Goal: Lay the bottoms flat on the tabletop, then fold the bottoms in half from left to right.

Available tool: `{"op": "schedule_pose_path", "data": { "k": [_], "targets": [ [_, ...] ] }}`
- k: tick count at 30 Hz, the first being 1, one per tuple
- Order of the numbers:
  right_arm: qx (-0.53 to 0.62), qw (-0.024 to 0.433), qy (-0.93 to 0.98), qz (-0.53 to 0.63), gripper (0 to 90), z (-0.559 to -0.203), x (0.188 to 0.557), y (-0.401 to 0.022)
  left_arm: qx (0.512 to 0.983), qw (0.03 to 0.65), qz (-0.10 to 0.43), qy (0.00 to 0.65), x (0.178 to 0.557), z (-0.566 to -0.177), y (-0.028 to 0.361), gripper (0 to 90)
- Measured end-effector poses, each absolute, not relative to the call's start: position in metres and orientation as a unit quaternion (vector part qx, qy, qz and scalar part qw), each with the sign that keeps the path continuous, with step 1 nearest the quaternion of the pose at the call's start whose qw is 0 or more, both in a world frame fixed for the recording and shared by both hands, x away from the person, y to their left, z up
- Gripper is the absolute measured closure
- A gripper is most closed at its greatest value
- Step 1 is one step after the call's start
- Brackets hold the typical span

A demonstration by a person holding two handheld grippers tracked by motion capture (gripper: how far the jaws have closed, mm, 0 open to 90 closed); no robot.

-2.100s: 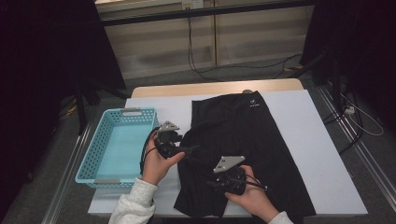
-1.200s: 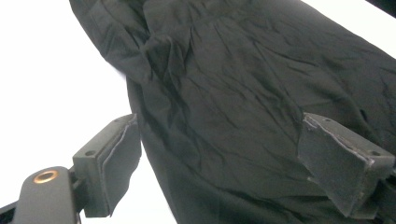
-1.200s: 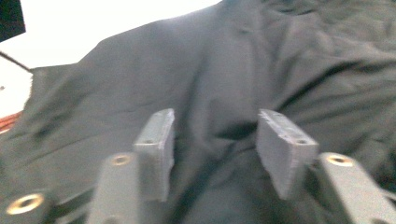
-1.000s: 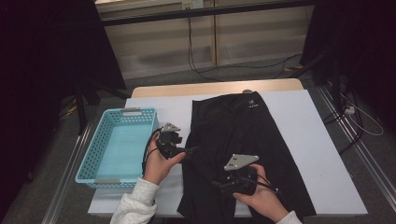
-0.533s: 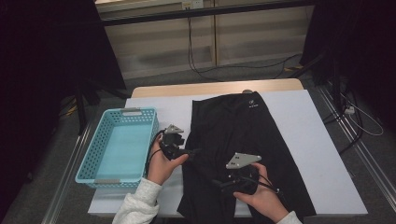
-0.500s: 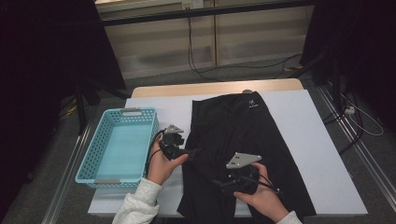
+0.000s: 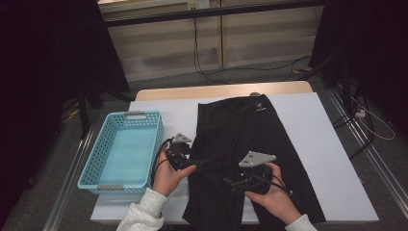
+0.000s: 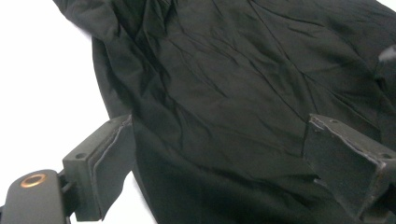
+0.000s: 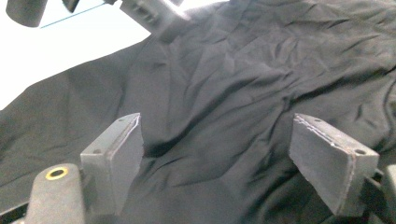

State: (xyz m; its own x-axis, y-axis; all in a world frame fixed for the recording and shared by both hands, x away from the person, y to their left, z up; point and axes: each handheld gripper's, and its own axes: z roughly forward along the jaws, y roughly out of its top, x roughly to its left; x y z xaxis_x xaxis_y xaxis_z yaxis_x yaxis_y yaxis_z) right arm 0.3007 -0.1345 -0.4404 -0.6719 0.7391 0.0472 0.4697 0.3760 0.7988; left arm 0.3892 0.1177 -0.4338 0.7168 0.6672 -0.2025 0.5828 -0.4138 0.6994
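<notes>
White table [image 7: 332, 159] is holding a big black piece of clothing [image 7: 250, 134] that is lying flat down the middle, from the far edge to the near edge, and a light blue basket [image 7: 126, 147] is sitting just to its left. Near the person, the right gripper [image 7: 234, 183] is hovering over the near part of the black cloth with its jaws spread wide, having just been opening, with nothing pinched between them. The left gripper [image 7: 199, 163] is pointing at the cloth's left edge, and its jaws are also standing wide apart, holding nothing.
</notes>
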Motion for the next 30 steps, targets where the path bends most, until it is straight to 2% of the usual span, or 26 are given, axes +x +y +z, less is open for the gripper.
{"op": "schedule_pose_path", "data": {
  "k": [8,18,30],
  "targets": [
    [0.375,0.168,0.81,0.418,16.1,-0.438,0.306,-0.137,0.841,0.386,0.045,0.376,0.372,-0.44,0.121,8.9],
    [0.375,0.171,0.807,0.423,15.0,-0.435,0.312,-0.139,0.834,0.39,0.059,0.387,0.364,-0.444,0.126,8.9],
    [0.374,0.173,0.802,0.432,14.7,-0.431,0.318,-0.141,0.833,0.389,0.069,0.388,0.351,-0.449,0.126,12.0]
  ]
}}
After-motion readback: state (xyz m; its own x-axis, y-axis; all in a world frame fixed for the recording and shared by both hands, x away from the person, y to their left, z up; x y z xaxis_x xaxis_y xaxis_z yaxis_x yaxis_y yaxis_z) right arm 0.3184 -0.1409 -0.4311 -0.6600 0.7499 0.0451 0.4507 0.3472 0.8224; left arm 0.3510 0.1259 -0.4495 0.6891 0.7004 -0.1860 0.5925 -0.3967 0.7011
